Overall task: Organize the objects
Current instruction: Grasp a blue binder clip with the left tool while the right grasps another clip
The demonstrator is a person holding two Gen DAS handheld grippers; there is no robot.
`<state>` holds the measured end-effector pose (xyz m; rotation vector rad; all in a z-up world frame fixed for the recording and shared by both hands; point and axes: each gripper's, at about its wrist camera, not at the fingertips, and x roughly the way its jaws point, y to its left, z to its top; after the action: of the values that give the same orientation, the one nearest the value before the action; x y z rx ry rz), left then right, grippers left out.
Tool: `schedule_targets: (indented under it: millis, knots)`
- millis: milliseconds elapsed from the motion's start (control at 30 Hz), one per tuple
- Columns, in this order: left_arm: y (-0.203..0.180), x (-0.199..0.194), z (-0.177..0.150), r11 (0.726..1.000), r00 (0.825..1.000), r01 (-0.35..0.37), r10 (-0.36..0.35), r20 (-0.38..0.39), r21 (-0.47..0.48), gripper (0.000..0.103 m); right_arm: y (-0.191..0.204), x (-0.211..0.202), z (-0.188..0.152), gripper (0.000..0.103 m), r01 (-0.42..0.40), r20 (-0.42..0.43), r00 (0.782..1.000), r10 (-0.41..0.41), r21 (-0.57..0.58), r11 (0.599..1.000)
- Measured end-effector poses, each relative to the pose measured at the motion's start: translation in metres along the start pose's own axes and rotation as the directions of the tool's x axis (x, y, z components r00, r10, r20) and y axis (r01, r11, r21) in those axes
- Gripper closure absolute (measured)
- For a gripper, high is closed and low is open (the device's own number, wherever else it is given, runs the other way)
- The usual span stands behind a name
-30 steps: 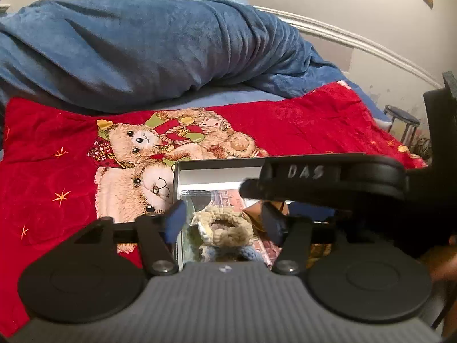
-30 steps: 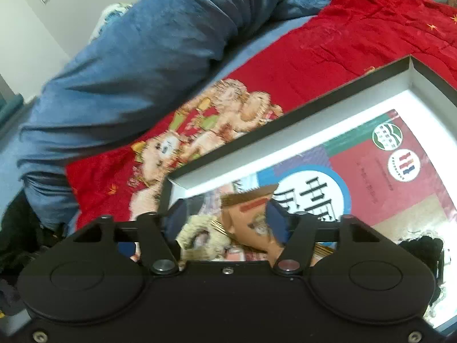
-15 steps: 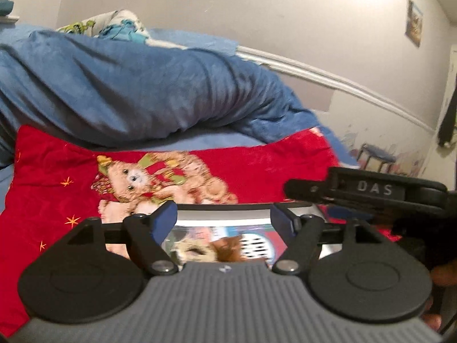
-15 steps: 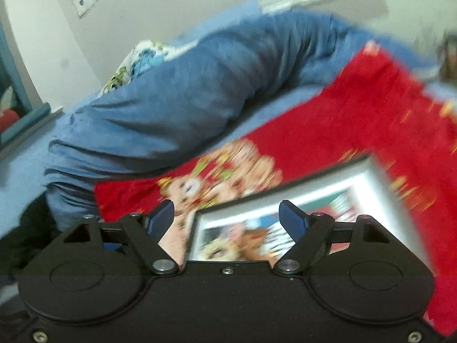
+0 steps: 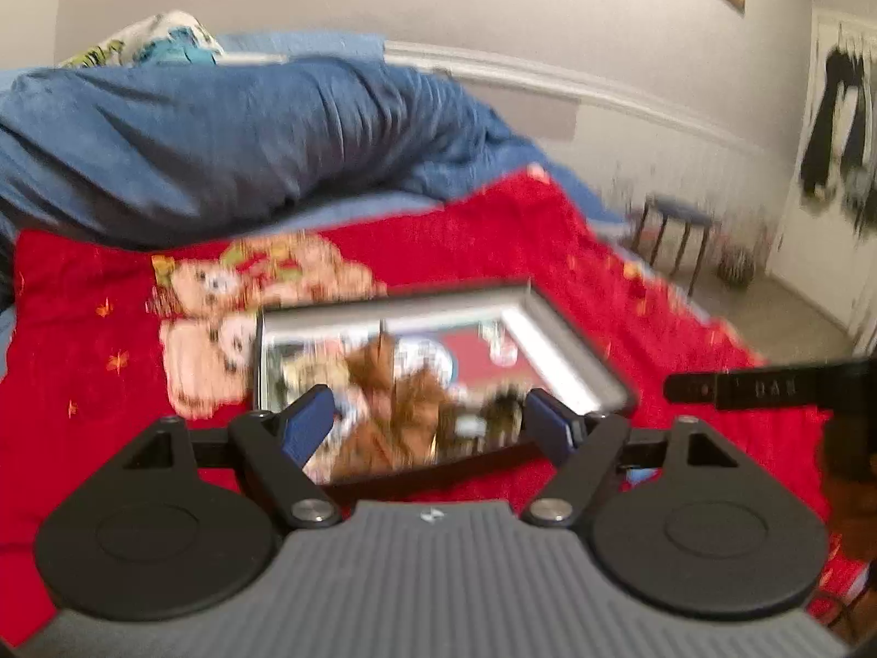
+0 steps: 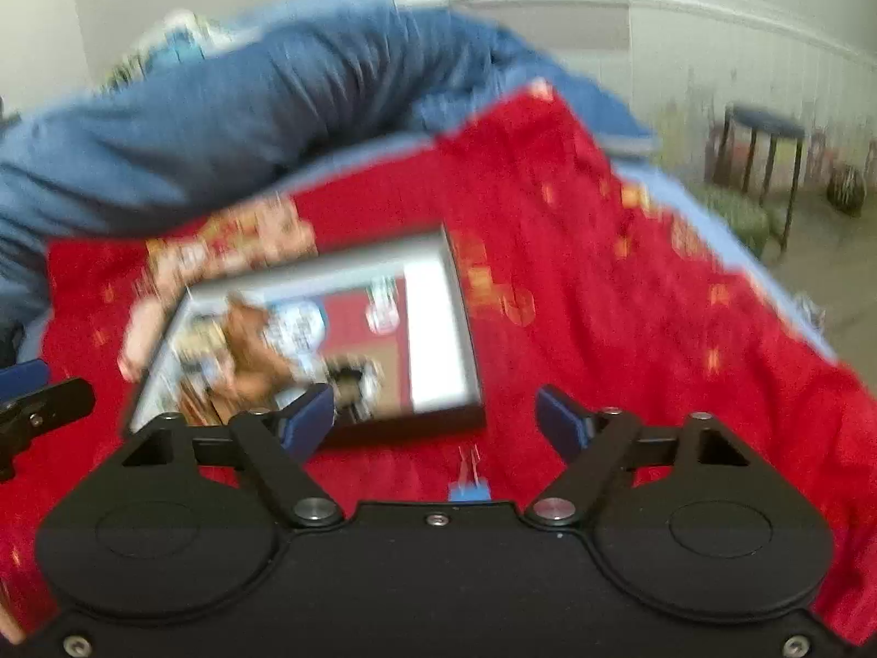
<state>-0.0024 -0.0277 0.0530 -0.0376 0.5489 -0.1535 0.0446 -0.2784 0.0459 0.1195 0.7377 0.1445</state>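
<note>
Holding both grippers above the bed, we keep the left gripper point(image 5: 433, 419) and right gripper point(image 6: 436, 417) spread wide, gripping nothing. The shallow box point(image 6: 438, 329) lies on the red blanket point(image 6: 630, 301), blurred items point(image 5: 394, 400) heaped inside it.

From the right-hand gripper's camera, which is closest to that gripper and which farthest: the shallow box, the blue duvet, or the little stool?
Measured from the right gripper:
1. Shallow box, just ahead and left, lying on the red blanket.
2. Blue duvet, heaped beyond the box, upper left.
3. Stool, on the floor past the bed's edge, far right.
</note>
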Motion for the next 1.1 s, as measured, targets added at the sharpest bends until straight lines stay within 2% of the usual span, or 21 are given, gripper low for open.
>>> schedule_targets:
  millis: [67,133,200,267,333,400,500,667,733,933,1100]
  knots:
    - [0.002,0.009,-0.017,1.0,1.0,-0.009,0.01,-0.025,0.006,0.018,-0.005,0.016,-0.007,0.027,0.021,-0.08,0.997,-0.021,0.003,1.0]
    - [0.005,0.018,-0.034,1.0,0.999,-0.009,0.009,-0.053,0.003,0.018,-0.003,0.03,-0.013,0.03,0.067,-0.147,0.986,-0.073,-0.047,0.997]
    - [0.007,0.026,-0.047,1.0,0.996,-0.008,0.008,-0.086,0.01,0.018,0.0,0.04,-0.021,0.031,0.109,-0.171,0.978,-0.123,-0.089,0.99]
    - [0.004,0.032,-0.058,0.999,0.993,-0.017,0.022,-0.113,0.045,0.019,0.002,0.049,-0.026,0.031,0.117,-0.2,0.97,-0.139,-0.115,0.986]
    - [0.002,0.039,-0.064,0.998,0.99,-0.009,0.018,-0.139,0.066,0.019,0.0,0.057,-0.03,0.032,0.126,-0.225,0.963,-0.145,-0.097,0.987]
    - [0.002,0.048,-0.068,0.998,0.986,-0.011,0.022,-0.164,0.065,0.019,-0.006,0.07,-0.031,0.039,0.128,-0.263,0.954,-0.143,-0.07,0.989]
    - [0.01,0.059,-0.073,1.0,0.982,-0.022,0.023,-0.188,0.006,0.02,-0.014,0.086,-0.031,0.044,0.137,-0.298,0.944,-0.14,-0.031,0.99]
    - [0.016,0.073,-0.087,0.998,0.964,-0.057,0.051,-0.26,-0.016,0.032,-0.021,0.092,-0.031,0.046,0.134,-0.301,0.945,-0.126,0.007,0.991]
    - [0.016,0.073,-0.091,0.997,0.967,-0.072,0.065,-0.248,-0.018,0.051,-0.02,0.092,-0.032,0.049,0.132,-0.296,0.947,-0.125,0.004,0.991]
    - [0.014,0.074,-0.09,0.994,0.967,-0.102,0.091,-0.238,-0.034,0.051,-0.01,0.092,-0.035,0.06,0.125,-0.275,0.951,-0.141,-0.075,0.989]
    - [0.004,0.075,-0.09,0.991,0.965,-0.132,0.132,-0.228,0.013,0.051,-0.004,0.093,-0.036,0.082,0.083,-0.273,0.956,-0.105,-0.093,0.992]
